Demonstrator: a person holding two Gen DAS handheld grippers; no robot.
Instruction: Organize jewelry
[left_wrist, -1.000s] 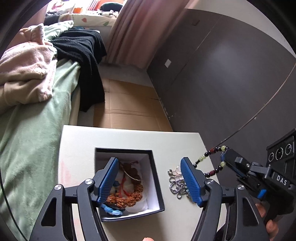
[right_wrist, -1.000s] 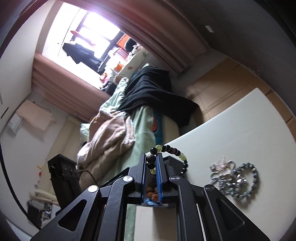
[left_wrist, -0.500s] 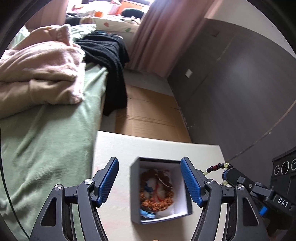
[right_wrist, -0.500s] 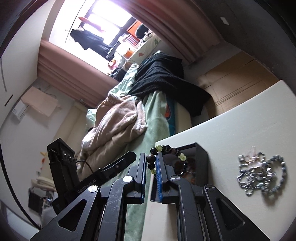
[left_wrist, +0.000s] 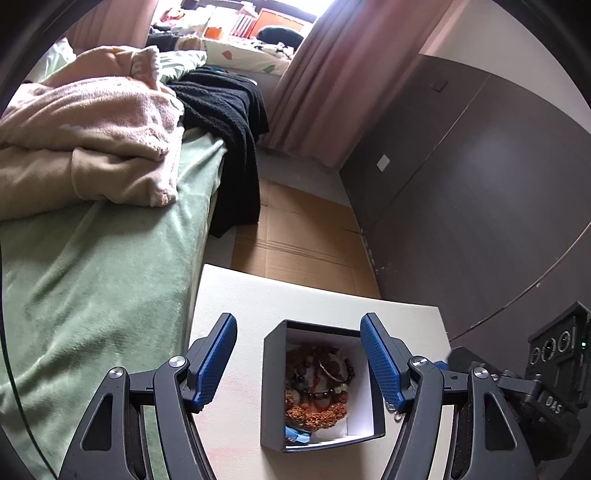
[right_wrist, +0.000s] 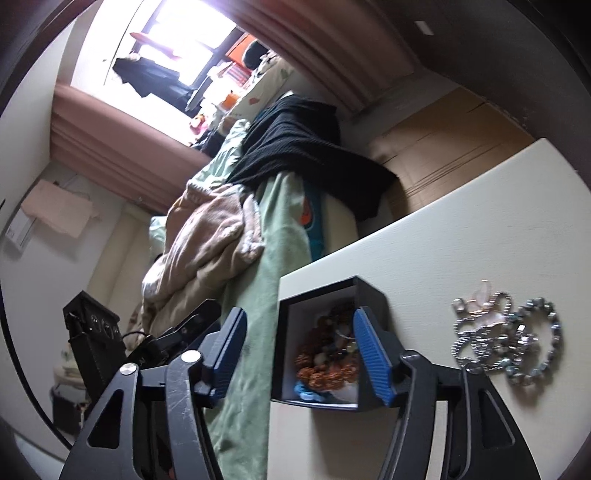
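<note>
A black jewelry box (left_wrist: 275, 384) with a white lining sits on the cream table (left_wrist: 258, 306). In it lie a brown beaded bracelet (left_wrist: 314, 413) and a dark bead bracelet with pale green beads (left_wrist: 325, 393). My left gripper (left_wrist: 299, 363) is open, its blue pads on either side of the box, above it. My right gripper (right_wrist: 299, 354) is open and empty over the box (right_wrist: 369, 295). A heap of silver chain jewelry (right_wrist: 506, 343) lies on the table to the right of the box.
A bed with a green sheet (left_wrist: 92, 280), a pink blanket (left_wrist: 92, 136) and a black garment (left_wrist: 229, 122) runs along the table's left side. Cardboard (left_wrist: 303, 236) covers the floor beyond the table. A dark wall panel (left_wrist: 461, 206) stands on the right.
My right gripper has opened and let go of the dark bead bracelet, which now lies in the box. The left gripper has shifted so that the box is centred between its pads.
</note>
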